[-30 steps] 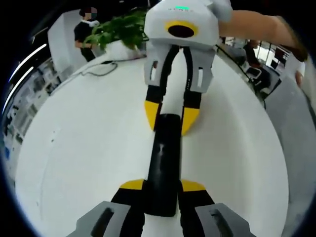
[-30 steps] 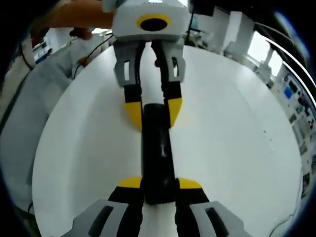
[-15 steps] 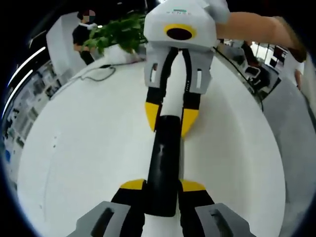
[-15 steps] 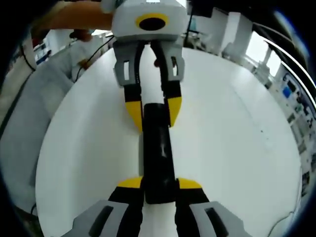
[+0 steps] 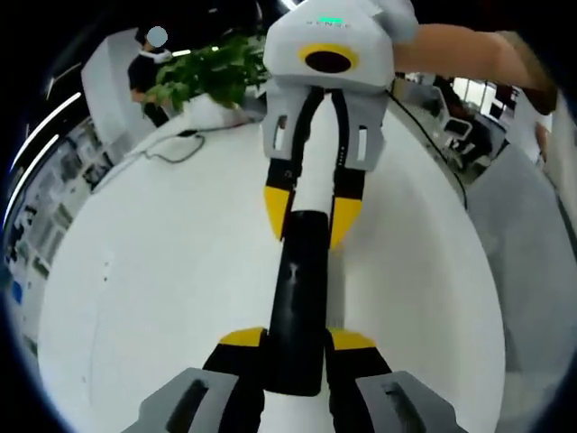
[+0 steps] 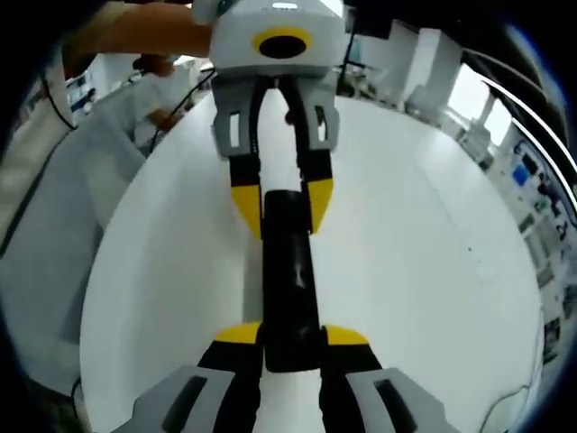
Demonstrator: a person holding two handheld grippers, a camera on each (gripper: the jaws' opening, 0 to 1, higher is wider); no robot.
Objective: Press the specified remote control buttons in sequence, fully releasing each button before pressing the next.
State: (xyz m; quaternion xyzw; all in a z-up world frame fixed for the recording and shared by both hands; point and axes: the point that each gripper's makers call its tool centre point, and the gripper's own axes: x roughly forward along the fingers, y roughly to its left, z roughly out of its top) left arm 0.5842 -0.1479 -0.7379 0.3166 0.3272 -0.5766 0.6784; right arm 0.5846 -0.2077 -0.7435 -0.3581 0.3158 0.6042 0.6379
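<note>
Left gripper view looks along a slim black remote control (image 5: 299, 298) held lengthwise above the round white table (image 5: 153, 289), one end pinched between the yellow-tipped jaws of the left gripper (image 5: 297, 347) and the far end pinched by the right gripper (image 5: 312, 212) coming in from the top. From the right gripper view it reads the same way round: the right gripper (image 6: 290, 343) clamps the near end of the remote control (image 6: 288, 284), and the left gripper (image 6: 282, 203) closes on the other end.

With both claws gripping the ends, I judge that neither is free to press anything, so the step in hand calls for one gripper to let go while the other keeps the remote level and steady. The buttons are too dark to pick out, so I can't tell which one is meant. The pressing jaw should come straight down on a single button, then lift fully clear before the next.

A potted plant (image 5: 212, 68) and a cable (image 5: 176, 144) sit at the table's far edge, well apart from the work.
</note>
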